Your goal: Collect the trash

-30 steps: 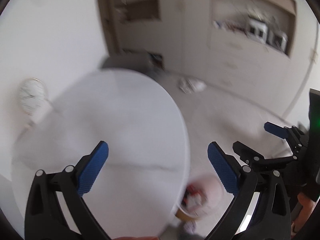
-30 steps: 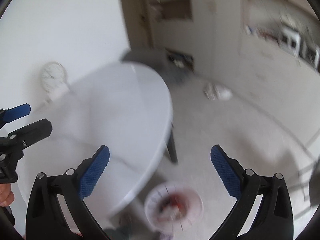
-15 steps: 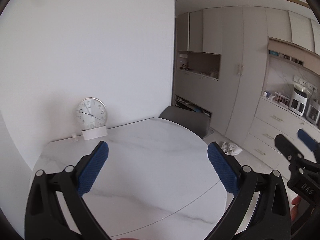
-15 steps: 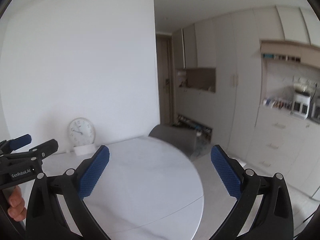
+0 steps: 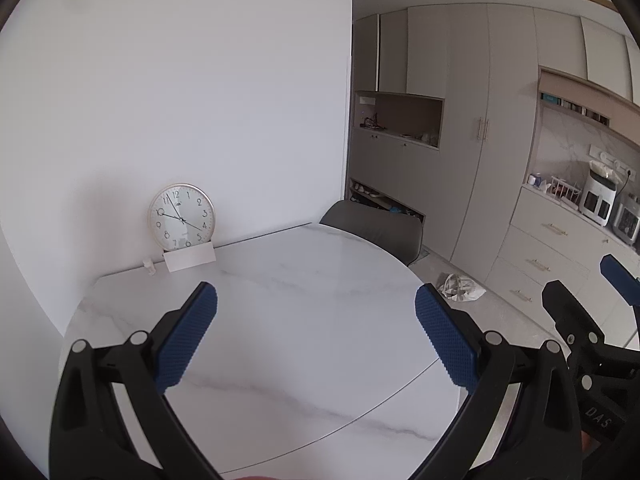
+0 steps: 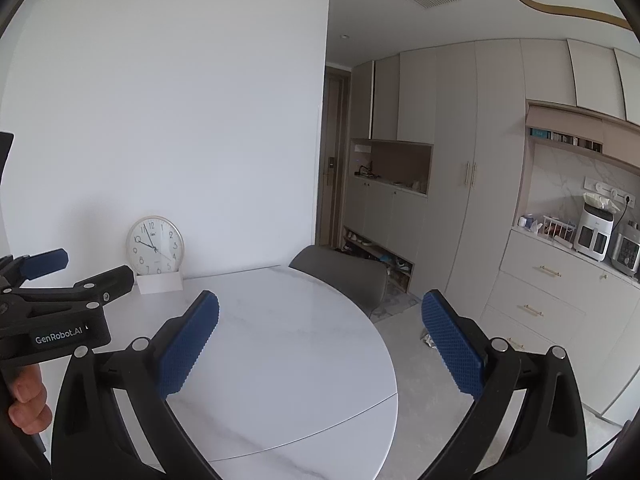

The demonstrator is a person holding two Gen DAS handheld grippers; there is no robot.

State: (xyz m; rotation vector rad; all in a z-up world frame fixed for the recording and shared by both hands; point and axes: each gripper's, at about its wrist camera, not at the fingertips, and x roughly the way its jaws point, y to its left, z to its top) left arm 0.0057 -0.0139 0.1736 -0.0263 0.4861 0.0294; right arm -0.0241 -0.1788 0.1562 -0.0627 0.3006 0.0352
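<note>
A crumpled white piece of trash (image 5: 460, 287) lies on the floor beyond the table's right side, near the drawers; in the right wrist view only a bit of it (image 6: 428, 339) shows behind my right finger. My left gripper (image 5: 316, 336) is open and empty above the white marble table (image 5: 304, 320). My right gripper (image 6: 320, 340) is open and empty, level over the table's right part (image 6: 288, 344). Each gripper shows at the edge of the other's view.
A round clock (image 5: 182, 217) leans on the wall at the table's back behind a white card. A grey chair (image 5: 376, 229) stands behind the table. Tall cabinets, drawers (image 6: 536, 308) and counter appliances (image 6: 596, 236) line the right side.
Both grippers have tilted up from looking down at the floor and a trash bin to looking level across the table. The bin has left both views. Jaws stayed open.
</note>
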